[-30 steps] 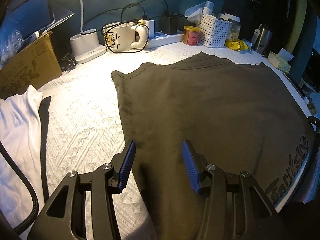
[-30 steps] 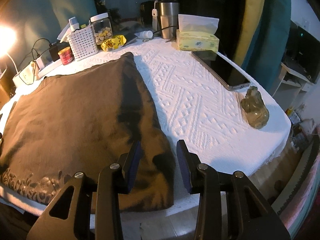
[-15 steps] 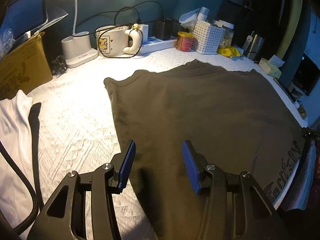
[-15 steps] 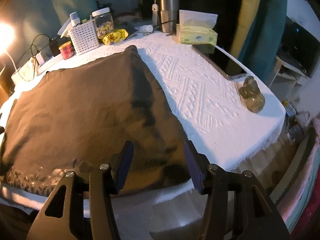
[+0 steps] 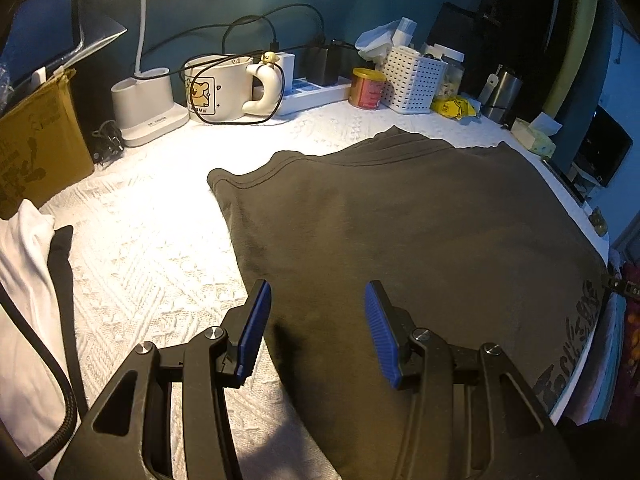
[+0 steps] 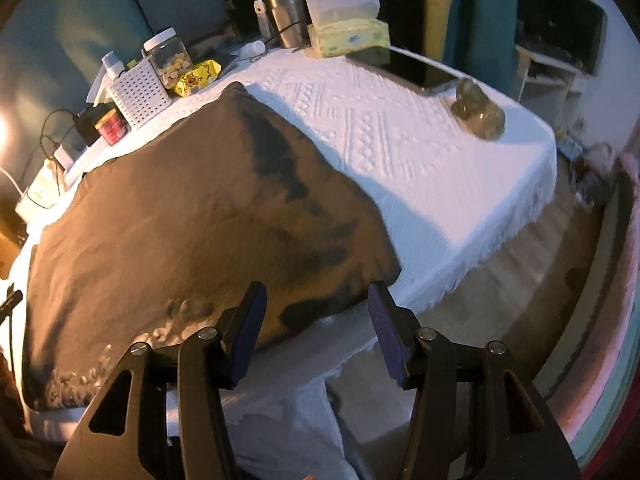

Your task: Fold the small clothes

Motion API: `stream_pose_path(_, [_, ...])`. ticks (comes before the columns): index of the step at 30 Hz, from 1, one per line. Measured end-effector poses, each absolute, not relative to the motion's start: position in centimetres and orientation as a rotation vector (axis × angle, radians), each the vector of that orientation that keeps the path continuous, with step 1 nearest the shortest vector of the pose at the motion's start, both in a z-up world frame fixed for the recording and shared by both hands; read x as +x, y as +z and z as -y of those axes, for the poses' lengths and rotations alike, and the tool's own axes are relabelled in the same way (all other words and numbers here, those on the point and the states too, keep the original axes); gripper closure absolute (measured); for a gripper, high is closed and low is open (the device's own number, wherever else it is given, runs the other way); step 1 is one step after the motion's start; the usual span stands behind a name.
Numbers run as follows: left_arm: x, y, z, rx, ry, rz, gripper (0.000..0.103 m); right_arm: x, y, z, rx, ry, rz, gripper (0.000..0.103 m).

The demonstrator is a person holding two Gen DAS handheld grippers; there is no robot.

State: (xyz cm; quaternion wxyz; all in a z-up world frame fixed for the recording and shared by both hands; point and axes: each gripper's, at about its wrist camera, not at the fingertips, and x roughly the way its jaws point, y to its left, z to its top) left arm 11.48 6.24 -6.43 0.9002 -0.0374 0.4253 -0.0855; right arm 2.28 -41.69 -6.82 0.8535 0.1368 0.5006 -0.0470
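A dark brown garment [image 5: 400,240] lies spread flat on the white textured tablecloth [image 5: 152,248], with pale printed lettering along its near edge [image 5: 576,344]. My left gripper [image 5: 316,312] hovers open over the garment's left side, nothing between its blue pads. In the right wrist view the same garment [image 6: 192,216] fills the left half. My right gripper [image 6: 316,316] stands open above the garment's near right corner at the table's front edge, holding nothing.
A white cloth [image 5: 28,300] lies at the left. Along the back stand a cardboard box [image 5: 36,144], lamp base [image 5: 148,108], mug [image 5: 220,88], power strip [image 5: 316,92], red tin [image 5: 368,88] and white basket [image 5: 416,80]. A phone [image 6: 416,68], tissue box [image 6: 348,36] and small figurine [image 6: 478,108] sit at right.
My right gripper's jaws have opened wider and the view has rolled, showing more of the table's front edge. The left gripper has drifted slightly over the garment, jaws unchanged.
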Motion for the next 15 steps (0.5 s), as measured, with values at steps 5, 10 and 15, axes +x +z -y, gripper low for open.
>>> stream_pose_path(5, [11.3,-6.5,-6.4,-0.071,-0.176,-0.887,0.055,2.5,-7.5,41.4,0.331,-0.095,-1.066,0.045])
stream_pose_path(10, [10.8,-6.7,-7.3,-0.088,-0.135,-0.9,0.055,3.9,-7.2,40.9,0.337,-0.076,-1.035,0.043])
stream_pose_path(15, [10.7,-6.8,-7.6,-0.103,-0.096,-0.912,0.055,5.6,-7.6,40.2,0.328,-0.048,-1.014,0.027])
